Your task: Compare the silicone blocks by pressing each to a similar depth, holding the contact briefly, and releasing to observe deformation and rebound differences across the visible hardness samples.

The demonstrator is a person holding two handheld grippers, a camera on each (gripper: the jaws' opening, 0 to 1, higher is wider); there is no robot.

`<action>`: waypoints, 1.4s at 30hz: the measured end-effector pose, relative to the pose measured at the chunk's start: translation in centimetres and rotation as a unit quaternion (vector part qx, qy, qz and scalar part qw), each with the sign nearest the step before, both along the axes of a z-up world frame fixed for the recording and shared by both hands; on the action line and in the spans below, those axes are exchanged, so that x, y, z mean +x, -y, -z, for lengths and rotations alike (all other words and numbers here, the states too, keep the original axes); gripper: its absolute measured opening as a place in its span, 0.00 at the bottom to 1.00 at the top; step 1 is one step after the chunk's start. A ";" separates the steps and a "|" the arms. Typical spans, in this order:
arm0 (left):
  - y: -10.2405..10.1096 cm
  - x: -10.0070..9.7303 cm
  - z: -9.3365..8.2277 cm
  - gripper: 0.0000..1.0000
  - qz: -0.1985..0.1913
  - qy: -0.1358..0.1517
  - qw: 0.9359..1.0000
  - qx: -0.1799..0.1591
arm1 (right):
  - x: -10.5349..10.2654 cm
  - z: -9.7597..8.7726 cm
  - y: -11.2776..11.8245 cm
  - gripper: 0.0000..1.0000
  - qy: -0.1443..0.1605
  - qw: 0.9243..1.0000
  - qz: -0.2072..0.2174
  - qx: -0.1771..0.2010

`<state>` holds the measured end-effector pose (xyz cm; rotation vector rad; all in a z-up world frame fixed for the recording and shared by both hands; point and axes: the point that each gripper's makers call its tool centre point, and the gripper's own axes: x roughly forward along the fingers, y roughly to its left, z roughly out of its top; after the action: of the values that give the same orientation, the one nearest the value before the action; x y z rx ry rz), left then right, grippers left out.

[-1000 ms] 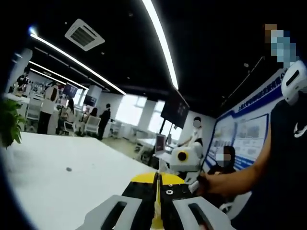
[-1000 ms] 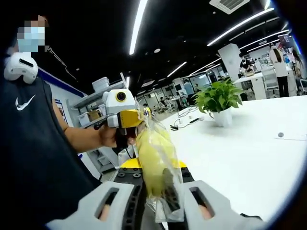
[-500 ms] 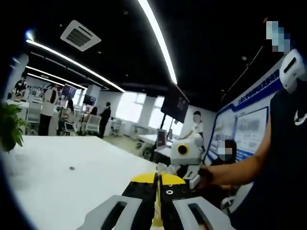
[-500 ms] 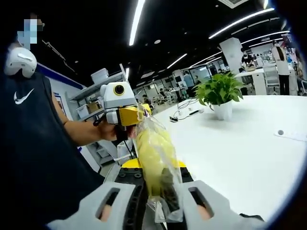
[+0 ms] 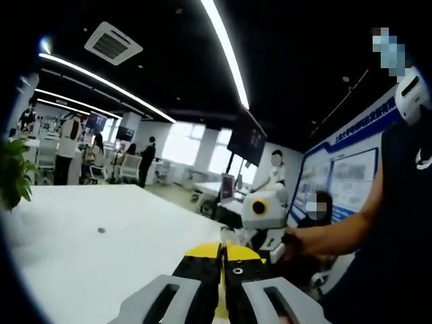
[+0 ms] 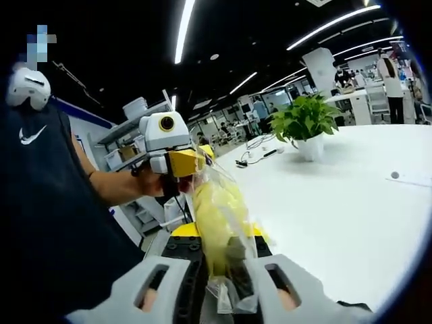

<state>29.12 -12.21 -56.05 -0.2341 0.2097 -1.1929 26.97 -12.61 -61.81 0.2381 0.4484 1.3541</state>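
In the right gripper view a clear bag point(image 6: 223, 223) of yellow blocks was seen pinched between the jaws of the right gripper point(image 6: 224, 287), its far end gripped by the left gripper point(image 6: 181, 163). In the left gripper view the left gripper point(image 5: 221, 297) was pressed together on a thin yellow edge. A white table point(image 6: 337, 202), a potted plant point(image 6: 304, 125) and ceiling light strips point(image 5: 226, 57) were visible.
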 end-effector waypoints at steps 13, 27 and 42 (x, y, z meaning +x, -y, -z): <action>0.7 0.2 1.1 0.03 -0.022 -0.048 0.999 -0.006 | -0.5 0.7 0.5 0.05 -0.017 1.000 -0.006 -0.008; 1.5 0.6 0.3 0.00 -0.033 -0.010 0.999 -0.002 | 0.2 0.3 1.7 0.10 -0.020 1.000 0.004 0.005; 2.7 0.5 0.3 0.00 -0.014 -0.056 0.998 -0.020 | 0.9 1.1 2.4 0.17 0.012 0.999 0.029 0.010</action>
<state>29.62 -14.95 -56.34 -0.3393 0.2802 -1.1589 27.91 -15.00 -62.91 0.2479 0.4052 1.3041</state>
